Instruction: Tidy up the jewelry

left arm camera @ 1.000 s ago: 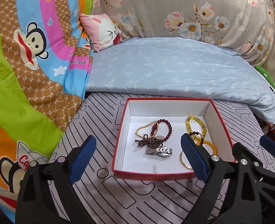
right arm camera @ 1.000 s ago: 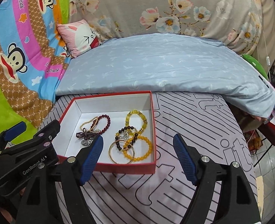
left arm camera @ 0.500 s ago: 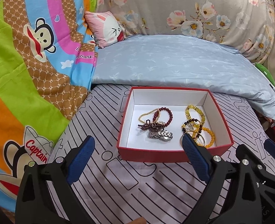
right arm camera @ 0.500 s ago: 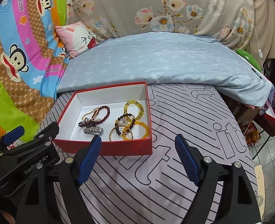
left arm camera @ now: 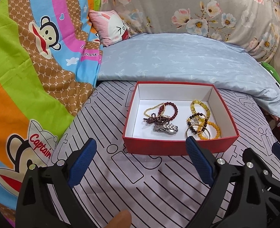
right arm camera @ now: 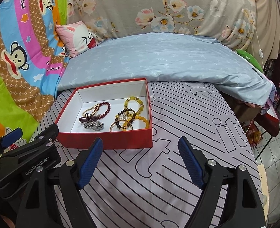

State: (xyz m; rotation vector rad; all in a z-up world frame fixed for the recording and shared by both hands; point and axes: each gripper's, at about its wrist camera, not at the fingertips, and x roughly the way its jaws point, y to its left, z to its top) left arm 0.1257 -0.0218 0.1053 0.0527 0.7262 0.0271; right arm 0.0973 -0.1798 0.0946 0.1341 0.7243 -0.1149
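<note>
A red box [left arm camera: 179, 146] with a white inside sits on the striped sheet; it also shows in the right wrist view [right arm camera: 109, 137]. In it lie a dark red bead bracelet [left arm camera: 171, 108], a silver watch [left arm camera: 165, 128], yellow bead bracelets [left arm camera: 210, 131] and a gold bangle [right arm camera: 114, 127]. My left gripper [left arm camera: 140, 161] is open and empty, held back in front of the box. My right gripper [right arm camera: 140, 159] is open and empty, in front of the box's right corner.
A folded light blue quilt [left arm camera: 187, 60] lies behind the box. A bright cartoon blanket [left arm camera: 26, 72] rises on the left. A pink bunny pillow [right arm camera: 77, 36] sits at the back. The bed's edge [right arm camera: 257, 152] drops to a tiled floor on the right.
Both grippers have drawn back from the box toward me; the box now appears farther away. The jewelry in it has not moved. Both stay open.
</note>
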